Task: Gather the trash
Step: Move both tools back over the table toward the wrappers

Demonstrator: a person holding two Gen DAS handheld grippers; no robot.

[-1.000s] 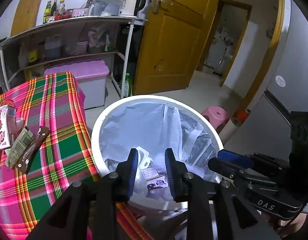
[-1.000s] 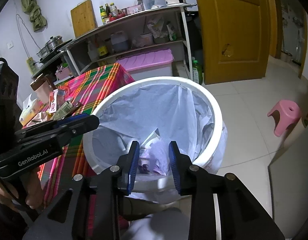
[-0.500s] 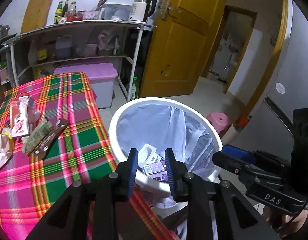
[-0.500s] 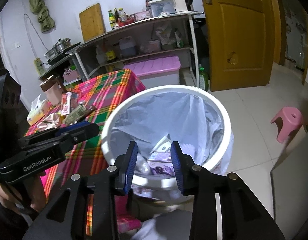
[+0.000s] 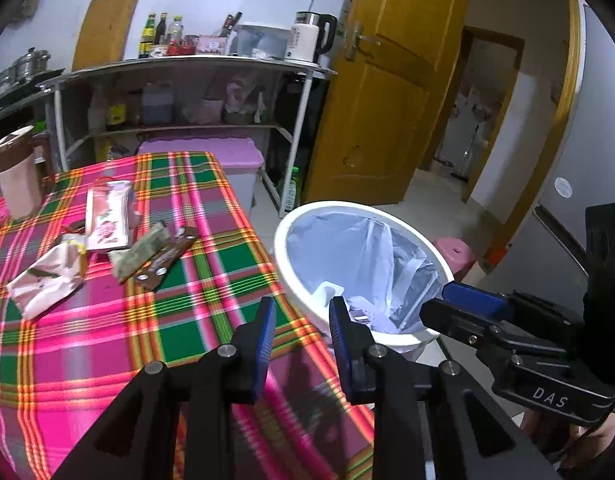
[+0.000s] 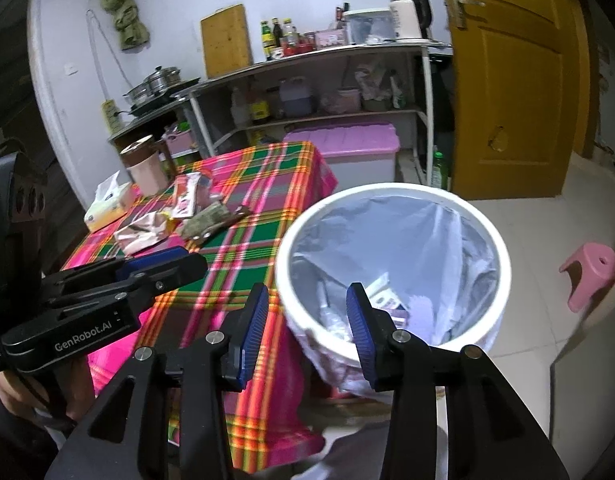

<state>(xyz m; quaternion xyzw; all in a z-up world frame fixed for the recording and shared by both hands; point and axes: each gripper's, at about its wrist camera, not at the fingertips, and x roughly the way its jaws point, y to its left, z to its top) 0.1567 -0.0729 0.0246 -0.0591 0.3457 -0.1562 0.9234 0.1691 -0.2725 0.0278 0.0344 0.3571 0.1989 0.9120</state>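
A white bin (image 5: 285, 264) with a pale liner stands at the table's right edge, with cartons and wrappers at its bottom. On the plaid tablecloth (image 5: 107, 340) lie a brown wrapper (image 5: 167, 258), a green wrapper (image 5: 139, 250), a pink-white packet (image 5: 107, 216) and a crumpled white wrapper (image 5: 43, 280). My left gripper (image 5: 302, 312) hangs over the table's corner beside the bin, its jaws narrowly apart and empty. My right gripper (image 6: 307, 300) hovers at the bin's (image 6: 387, 191) near-left rim. Its jaws are opening, with nothing between them.
A brown-rimmed cup (image 6: 145, 166) and a tissue box (image 6: 107, 204) stand at the table's far side. Behind are a metal shelf (image 6: 307, 76), a pink-lidded storage box (image 6: 347, 140) and a yellow door (image 6: 519, 80). A pink stool (image 6: 591, 276) sits on the tiled floor.
Both grippers have drawn back from over the bin and risen, so the table fills more of each view. The right jaws have widened; the left jaws kept their gap.
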